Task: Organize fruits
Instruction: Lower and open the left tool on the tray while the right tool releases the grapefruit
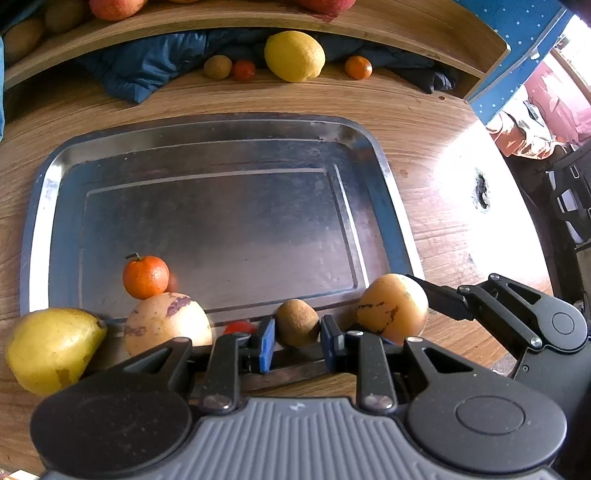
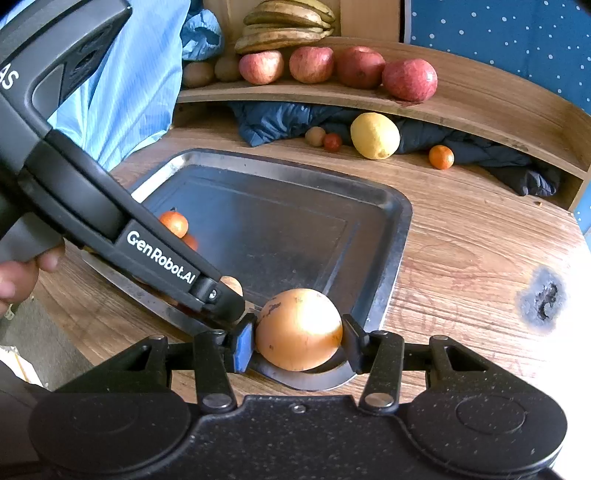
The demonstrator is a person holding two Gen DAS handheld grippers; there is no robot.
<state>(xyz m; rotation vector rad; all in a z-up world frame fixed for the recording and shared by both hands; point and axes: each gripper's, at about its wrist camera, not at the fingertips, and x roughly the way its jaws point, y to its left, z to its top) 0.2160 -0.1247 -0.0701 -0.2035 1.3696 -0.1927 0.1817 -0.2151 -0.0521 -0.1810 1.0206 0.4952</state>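
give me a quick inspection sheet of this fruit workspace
surface: wooden table, dark burn mark at right; metal tray on it
job's things: mandarin and a pale round fruit on the tray; kiwi; orange-tan round fruit; pear at tray's left corner; lemon at back
clutter: blue jacket under shelf
grippers: left hand-held gripper around kiwi, contact unclear; right hand-held gripper shut on orange-tan fruit
cables: nothing seen
surroundings: apples, bananas on shelf
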